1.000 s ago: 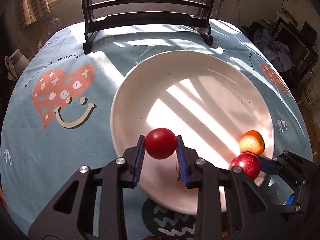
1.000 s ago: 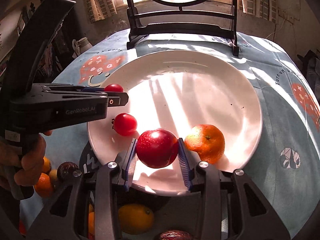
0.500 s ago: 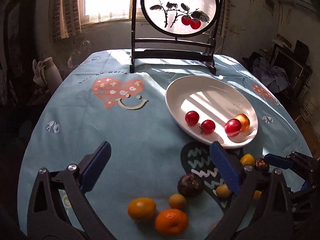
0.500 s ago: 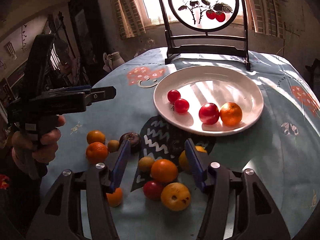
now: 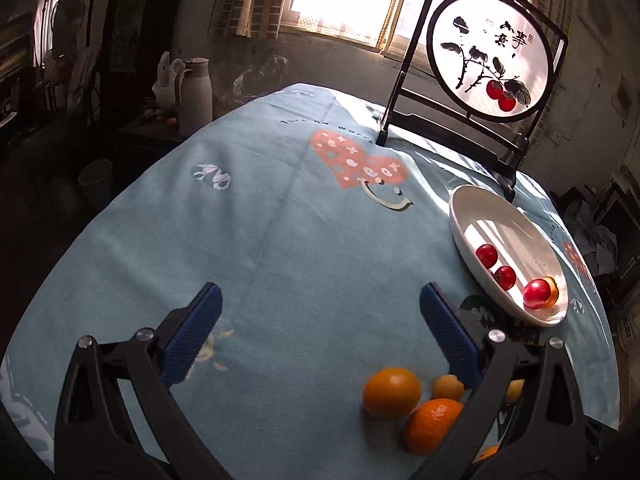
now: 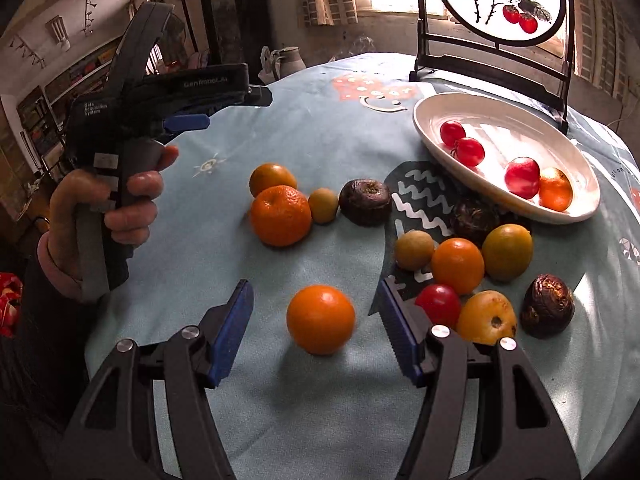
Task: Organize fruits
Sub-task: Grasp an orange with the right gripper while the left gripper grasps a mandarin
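Note:
My left gripper (image 5: 320, 296) hangs wide open over bare blue cloth, with an orange (image 5: 392, 392) and a tangerine (image 5: 434, 426) by its right finger. My right gripper (image 6: 316, 286) is open too, and a loose orange (image 6: 320, 318) lies on the cloth between its fingers, untouched. The white oval plate (image 6: 424, 120) at the right holds two cherry tomatoes (image 6: 452, 133), a red apple (image 6: 522, 178) and a tangerine (image 6: 556, 188). Several more oranges, yellow-green fruits and dark brown fruits (image 6: 365, 202) lie loose in front of the plate.
A black-framed round painted screen (image 5: 488, 72) stands at the table's far side behind the plate (image 5: 460, 232). A person's hand (image 6: 120, 200) grips the other tool at the left of the right wrist view. A pale jug (image 5: 196, 96) stands beyond the table's left edge.
Both grippers have let go of their red fruits in the plate, opened and drawn back from it. The left one swung left over bare cloth; the right one now straddles a loose orange.

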Demonstrator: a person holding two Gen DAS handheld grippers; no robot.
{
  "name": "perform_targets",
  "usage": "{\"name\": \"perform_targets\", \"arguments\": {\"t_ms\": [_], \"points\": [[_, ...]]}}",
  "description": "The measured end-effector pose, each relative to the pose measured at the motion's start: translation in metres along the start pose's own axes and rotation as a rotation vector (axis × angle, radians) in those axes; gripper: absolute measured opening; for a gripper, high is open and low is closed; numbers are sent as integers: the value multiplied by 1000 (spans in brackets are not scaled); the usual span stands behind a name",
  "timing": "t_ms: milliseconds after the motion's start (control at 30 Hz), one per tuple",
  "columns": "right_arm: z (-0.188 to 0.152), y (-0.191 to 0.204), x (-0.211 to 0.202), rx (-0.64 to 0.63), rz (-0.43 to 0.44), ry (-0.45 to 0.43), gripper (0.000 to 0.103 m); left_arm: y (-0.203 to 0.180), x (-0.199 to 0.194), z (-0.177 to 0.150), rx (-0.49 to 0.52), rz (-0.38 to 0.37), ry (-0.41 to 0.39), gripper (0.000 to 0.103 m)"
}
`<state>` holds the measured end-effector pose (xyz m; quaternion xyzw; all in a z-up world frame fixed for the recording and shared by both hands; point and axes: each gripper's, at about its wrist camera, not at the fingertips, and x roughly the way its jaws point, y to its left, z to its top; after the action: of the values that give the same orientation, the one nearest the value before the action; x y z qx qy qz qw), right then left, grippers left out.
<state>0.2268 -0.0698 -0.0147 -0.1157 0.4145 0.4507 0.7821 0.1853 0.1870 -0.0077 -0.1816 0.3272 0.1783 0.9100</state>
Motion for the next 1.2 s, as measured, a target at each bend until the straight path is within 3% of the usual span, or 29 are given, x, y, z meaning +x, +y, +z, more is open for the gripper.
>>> {"name": "perform_targets", "arguments": {"t_ms": [400,567,767,833,867,933,1067,1200], "points": [[-6,2,11,-7,-45,46,63,-20,-1,-4,93,18,-3,101],[-6,4,13,-14,-47,58,57,-19,-2,-5,91,6,1,101],[-7,4,14,-15,-53,66,57,-16,1,-5,78,7,15,101],[-7,5,14,-20,-50,70,51,-16,2,-5,80,11,16,101],[-8,5,16,-17,-45,78,43,-17,3,-5,84,16,19,101],[-8,2,18,0,-32,91,40,-17,5,-6,90,25,25,101],[-8,-7,8,53,20,42,38,-18,7,-7,93,10,41,101],[-4,-24,-14,152,78,-84,38,-29,-6,-17,178,-91,50,101]]}}
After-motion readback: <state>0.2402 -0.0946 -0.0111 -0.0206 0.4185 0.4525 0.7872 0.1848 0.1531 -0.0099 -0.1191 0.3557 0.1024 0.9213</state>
